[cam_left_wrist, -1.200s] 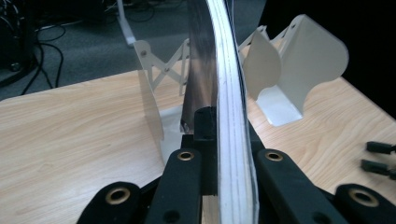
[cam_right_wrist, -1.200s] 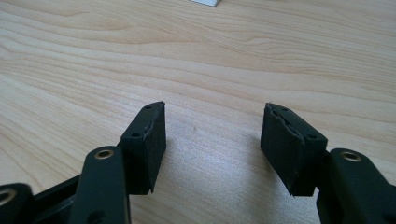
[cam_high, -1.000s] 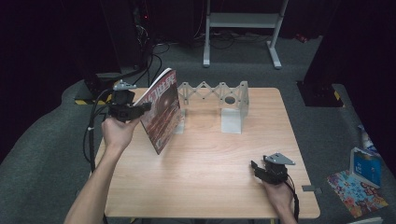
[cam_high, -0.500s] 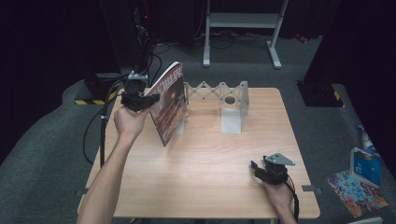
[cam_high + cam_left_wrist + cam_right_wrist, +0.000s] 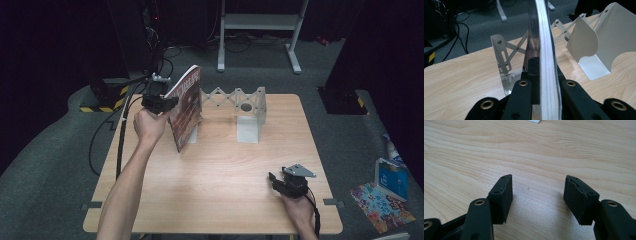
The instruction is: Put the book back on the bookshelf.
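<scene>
**Book clamped at the rack's left end**

The left gripper [image 5: 167, 102] pinches a thick book [image 5: 186, 107] by its white page edges, tilted upright against the leftmost plate of the white metal accordion rack [image 5: 248, 107]. The book's cover is blurred. The right gripper [image 5: 537, 195], jaws spread, rests empty on the wooden table [image 5: 225, 190].

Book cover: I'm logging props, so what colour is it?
Dark red, best seen in the high view.

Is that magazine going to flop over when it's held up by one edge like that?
Probably a bit: the magazine already curves in the left gripper. Its glossy cover may slip. Standing tilted on the table, it would likely tip if released.
</scene>
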